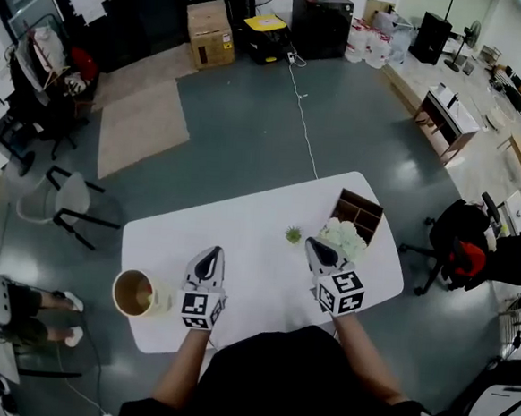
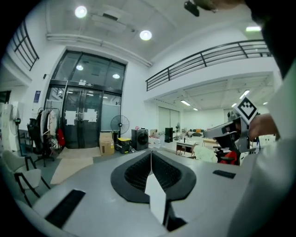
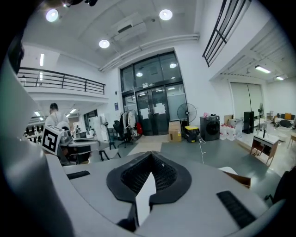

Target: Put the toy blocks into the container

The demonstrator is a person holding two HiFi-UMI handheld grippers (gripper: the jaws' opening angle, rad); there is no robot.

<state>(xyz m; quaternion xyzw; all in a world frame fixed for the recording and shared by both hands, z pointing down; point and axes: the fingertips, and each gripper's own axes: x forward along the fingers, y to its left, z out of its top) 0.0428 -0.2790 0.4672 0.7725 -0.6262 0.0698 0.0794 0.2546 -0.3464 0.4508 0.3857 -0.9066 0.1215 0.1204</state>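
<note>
Black bumpy pads on the left gripper [image 2: 151, 161] are pressed flat together, and nothing is between them. The right gripper [image 3: 150, 162] is the same: closed tight and holding nothing. Both hang over the near side of the white desk [image 1: 242, 215].

Just past the right gripper, on the far right of the desk, is a little heap of pale green and white lumps [image 1: 343, 237]. I think these are the toy blocks. A small green thing [image 1: 292, 236] sits alone just left of the heap.

To do the next bit well, I think the right gripper should open wide first. Then it should come down over one block at the edge of the heap and squeeze softly, so the others do not roll.

A wooden box [image 1: 360, 214] with walls inside touches the far side of the heap. Its parts look dark and empty. A round brown tub [image 1: 136, 293] stands at the near left, just beside the left gripper, and looks empty too. I cannot tell which one the blocks should go in.
</note>
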